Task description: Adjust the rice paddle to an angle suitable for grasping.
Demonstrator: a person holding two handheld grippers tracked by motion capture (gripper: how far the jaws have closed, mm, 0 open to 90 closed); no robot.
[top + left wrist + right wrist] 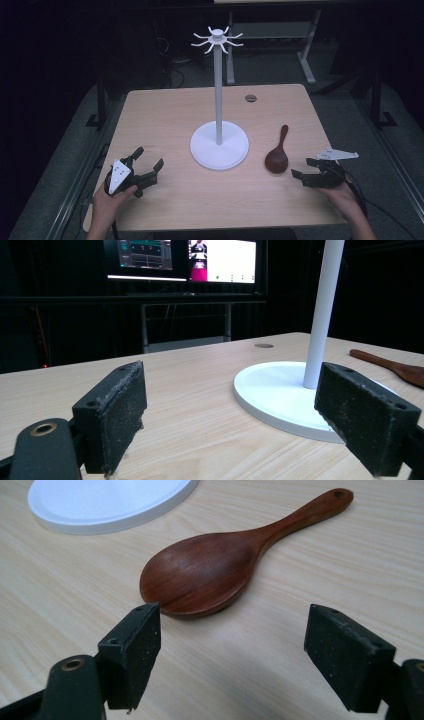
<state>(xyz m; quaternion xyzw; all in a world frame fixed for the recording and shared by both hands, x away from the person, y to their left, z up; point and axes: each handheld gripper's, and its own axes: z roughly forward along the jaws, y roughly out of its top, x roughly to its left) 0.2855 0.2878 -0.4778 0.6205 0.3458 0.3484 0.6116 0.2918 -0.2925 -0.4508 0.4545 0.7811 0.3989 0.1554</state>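
Note:
A dark wooden spoon (278, 154) lies flat on the table right of centre, bowl toward me, handle pointing away; in the right gripper view the spoon (220, 562) sits just ahead of the jaws. My right gripper (304, 168) rests low at the table's right side, open, with nothing between its pads, a short way right of the spoon's bowl. A white hook stand (218, 90) with a round base (219, 146) rises at the centre. My left gripper (148, 163) sits open at the front left, empty, pointing toward the base (280, 400).
The stand's pole (324, 310) carries several curved hooks (217, 40) at its top. A small round grommet (250, 98) is set in the far part of the tabletop (165, 115). Monitors (185, 257) glow beyond the table's far edge.

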